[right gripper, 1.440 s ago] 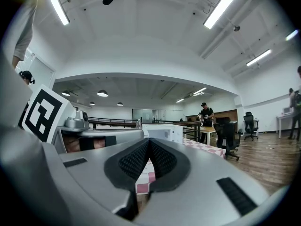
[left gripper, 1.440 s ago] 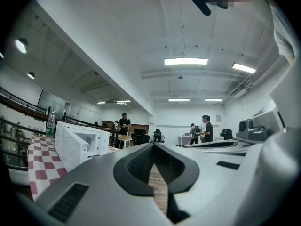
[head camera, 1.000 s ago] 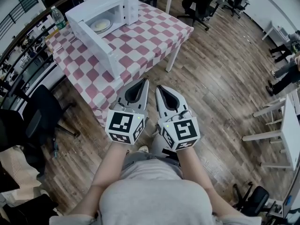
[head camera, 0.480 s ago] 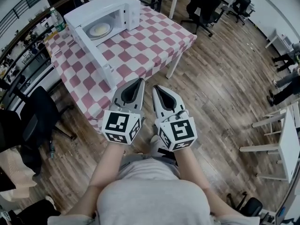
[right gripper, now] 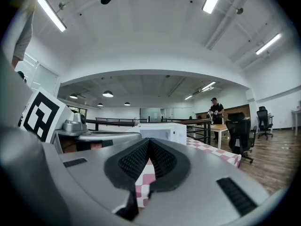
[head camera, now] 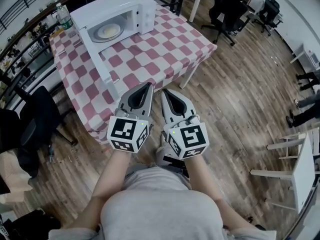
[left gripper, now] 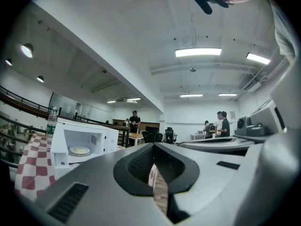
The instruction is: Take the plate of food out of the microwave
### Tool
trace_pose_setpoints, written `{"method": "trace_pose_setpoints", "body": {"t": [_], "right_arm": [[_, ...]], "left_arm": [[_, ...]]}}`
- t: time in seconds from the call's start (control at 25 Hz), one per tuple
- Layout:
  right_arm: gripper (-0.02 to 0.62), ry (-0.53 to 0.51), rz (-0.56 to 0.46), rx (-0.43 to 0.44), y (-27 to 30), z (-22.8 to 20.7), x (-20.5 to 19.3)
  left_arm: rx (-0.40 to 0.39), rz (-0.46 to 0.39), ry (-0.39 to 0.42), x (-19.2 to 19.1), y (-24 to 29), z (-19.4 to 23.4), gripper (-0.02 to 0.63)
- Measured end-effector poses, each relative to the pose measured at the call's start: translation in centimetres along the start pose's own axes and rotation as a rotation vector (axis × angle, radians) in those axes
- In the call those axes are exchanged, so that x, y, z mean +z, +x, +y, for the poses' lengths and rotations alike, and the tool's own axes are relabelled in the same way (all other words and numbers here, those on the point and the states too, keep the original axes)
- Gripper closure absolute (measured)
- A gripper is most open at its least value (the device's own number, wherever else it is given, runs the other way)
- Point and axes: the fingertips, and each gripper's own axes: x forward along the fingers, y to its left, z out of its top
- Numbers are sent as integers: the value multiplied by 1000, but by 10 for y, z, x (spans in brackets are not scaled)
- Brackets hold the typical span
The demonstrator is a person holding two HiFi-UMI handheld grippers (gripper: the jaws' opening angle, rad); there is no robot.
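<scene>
At far left, a water bottle (head camera: 63, 18) upright on the back corner of the checked table (head camera: 165, 49). Just beside it, a white microwave (head camera: 112, 9) with its door (head camera: 97, 59) swung wide open toward the table's near edge. Inside the microwave, the plate of food (head camera: 108, 32), lying flat, well apart from both claws. Nearer, held side by side close to the table's front edge and pointing toward it: the left gripper (head camera: 149, 85), jaws pressed together at the tips with nothing between them; just beside it, the right gripper (head camera: 164, 91), likewise closed tight and empty. Under them, a wooden floor (head camera: 235, 109). Farther right, beyond the table, black office chairs (head camera: 225, 9).
</scene>
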Motion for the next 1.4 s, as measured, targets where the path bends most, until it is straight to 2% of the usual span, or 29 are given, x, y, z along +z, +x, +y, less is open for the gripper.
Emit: {"method": "trace_pose_setpoints", "body": {"t": [0.56,0.84,1.16,1.4], "right_arm": [[571,2,2,124,60,-63,7],[571,-14,14,213,84,-93,5],[569,-38,38,312,107,-121,3],[569,-1,41,369,115,-130,-2]], "left_arm": [[131,9,-11,3,76,28,604],[214,0,-17,4,113,40,604],[336,-19,-38,4,137,60,604],[380,-4,-42,-7,142,63,604]]}}
